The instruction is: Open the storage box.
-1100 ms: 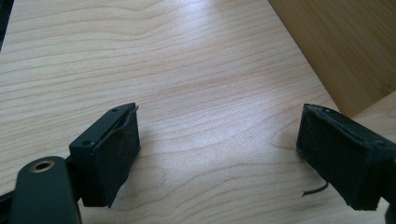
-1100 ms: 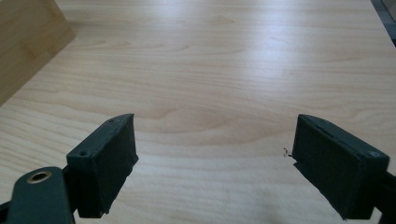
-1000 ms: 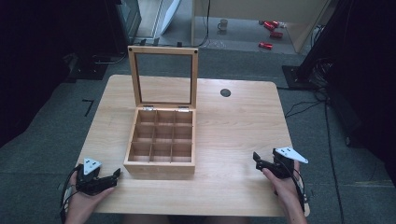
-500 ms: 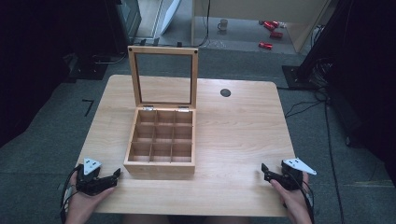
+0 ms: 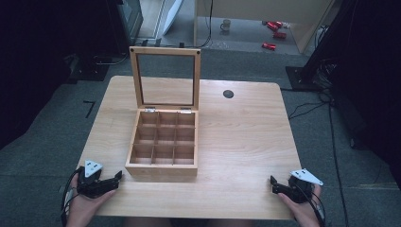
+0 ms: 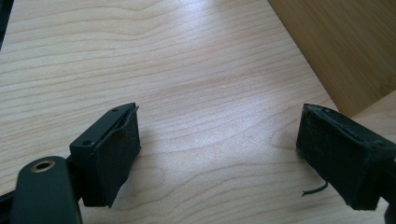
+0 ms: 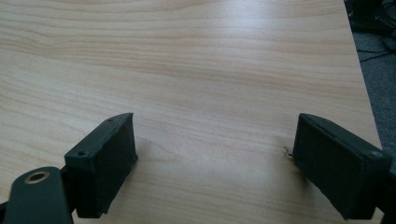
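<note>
- Since the earlier frame my right gripper (image 5: 283,188) has slid back toward the table's (image 5: 246,127) near right corner; my left gripper (image 5: 109,180) sits as before at the near left corner.
- Both sets of jaws stand wide apart with nothing between them, only bare wood under each.
- I see the wooden box (image 5: 162,150) left of centre, near the front edge, lid (image 5: 165,78) propped upright, compartments empty.
- Risk, as I judge it: the left gripper is just beside the box's front corner, so a careless sweep could shove the box or knock the upright lid shut.
</note>
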`<state>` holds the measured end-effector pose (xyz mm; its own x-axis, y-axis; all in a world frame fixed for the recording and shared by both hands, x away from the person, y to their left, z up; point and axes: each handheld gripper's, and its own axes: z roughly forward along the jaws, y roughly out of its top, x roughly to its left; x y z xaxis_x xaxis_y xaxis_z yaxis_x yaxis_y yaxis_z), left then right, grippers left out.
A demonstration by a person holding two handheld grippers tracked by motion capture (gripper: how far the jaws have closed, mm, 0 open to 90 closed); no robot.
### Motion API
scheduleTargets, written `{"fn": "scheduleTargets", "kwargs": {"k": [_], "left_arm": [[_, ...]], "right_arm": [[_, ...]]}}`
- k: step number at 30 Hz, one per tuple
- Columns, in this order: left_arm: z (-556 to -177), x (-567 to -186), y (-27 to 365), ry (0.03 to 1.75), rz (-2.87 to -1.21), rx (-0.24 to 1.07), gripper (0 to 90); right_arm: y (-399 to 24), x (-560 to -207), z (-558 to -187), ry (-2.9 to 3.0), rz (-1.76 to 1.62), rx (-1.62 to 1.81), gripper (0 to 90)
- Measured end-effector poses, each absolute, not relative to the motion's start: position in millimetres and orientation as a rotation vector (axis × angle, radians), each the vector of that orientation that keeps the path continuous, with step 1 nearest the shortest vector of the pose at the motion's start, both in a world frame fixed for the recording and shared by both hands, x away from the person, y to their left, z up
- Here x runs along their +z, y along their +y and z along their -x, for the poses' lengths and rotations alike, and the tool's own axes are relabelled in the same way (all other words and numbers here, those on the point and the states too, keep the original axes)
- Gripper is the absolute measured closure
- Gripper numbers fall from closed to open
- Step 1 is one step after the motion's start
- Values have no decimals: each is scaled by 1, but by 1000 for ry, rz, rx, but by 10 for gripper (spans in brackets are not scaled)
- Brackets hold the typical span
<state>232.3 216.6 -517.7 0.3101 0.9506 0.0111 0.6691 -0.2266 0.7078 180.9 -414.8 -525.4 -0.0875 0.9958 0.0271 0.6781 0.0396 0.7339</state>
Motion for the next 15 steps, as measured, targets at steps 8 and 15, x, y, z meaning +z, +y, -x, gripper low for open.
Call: {"fn": "scheduleTargets", "kwargs": {"k": [8, 15], "left_arm": [[-232, -518, 217, 1430, -1981, 606, 139], [-232, -518, 217, 1430, -1981, 606, 139]], "right_arm": [[-416, -526, -179, 1808, -1695, 818, 124], [-416, -526, -179, 1808, -1697, 818, 124]]}}
